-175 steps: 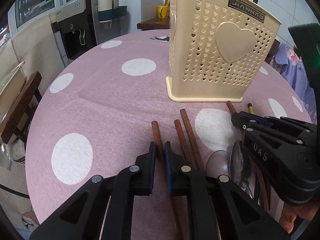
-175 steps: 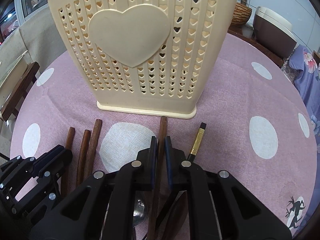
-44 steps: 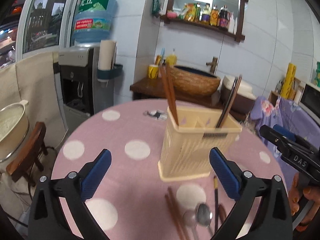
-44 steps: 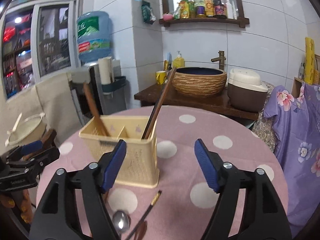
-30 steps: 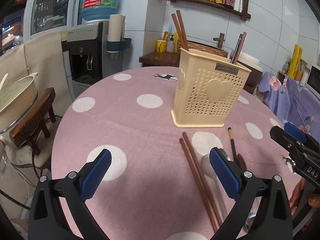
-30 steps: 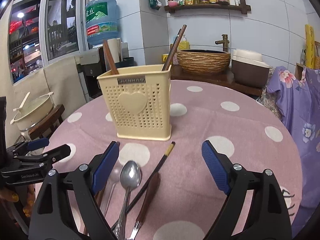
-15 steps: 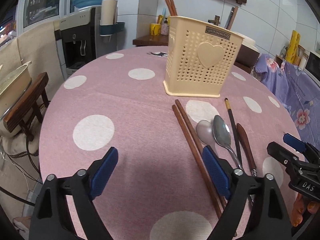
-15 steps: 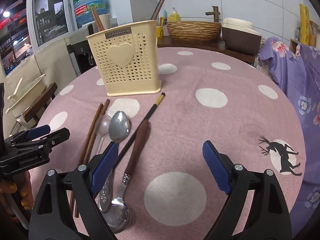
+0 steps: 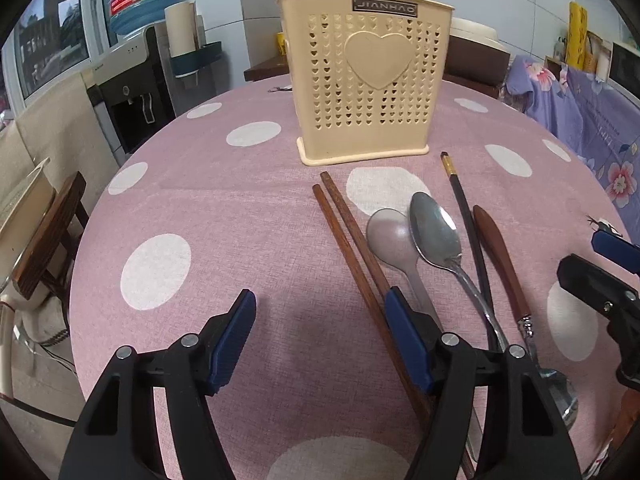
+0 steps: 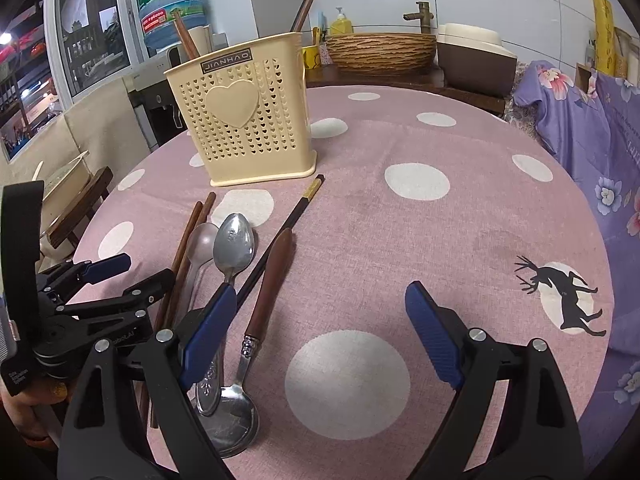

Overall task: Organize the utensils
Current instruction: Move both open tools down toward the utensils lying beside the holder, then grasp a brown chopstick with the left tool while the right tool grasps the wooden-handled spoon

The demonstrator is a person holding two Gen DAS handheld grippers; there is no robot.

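Note:
A cream utensil holder [image 9: 366, 76] with a heart stands on the table; it also shows in the right wrist view [image 10: 250, 116] with brown chopsticks [image 10: 185, 38] standing in it. In front of it lie two brown chopsticks [image 9: 352, 240], a pale spoon [image 9: 390, 240], a steel spoon [image 9: 434, 232], a black chopstick [image 9: 466, 220] and a wooden-handled spoon [image 9: 498, 248]. My left gripper [image 9: 322, 340] is open and empty low over the table, its right finger over the brown chopsticks. My right gripper [image 10: 320, 332] is open and empty, its left finger over the steel spoon's handle [image 10: 228, 276].
The round table has a pink cloth with white dots [image 10: 416, 180] and a deer print [image 10: 560, 288]. A wooden chair [image 9: 44, 224] and a water dispenser [image 9: 132, 80] stand at the left. A purple flowered cloth [image 10: 592, 128] is at the right.
Both grippers, shut on chopsticks 5.8 s ago, were open by 1.5 s ago with chopsticks standing in the holder. Since then both have come down low over the utensils.

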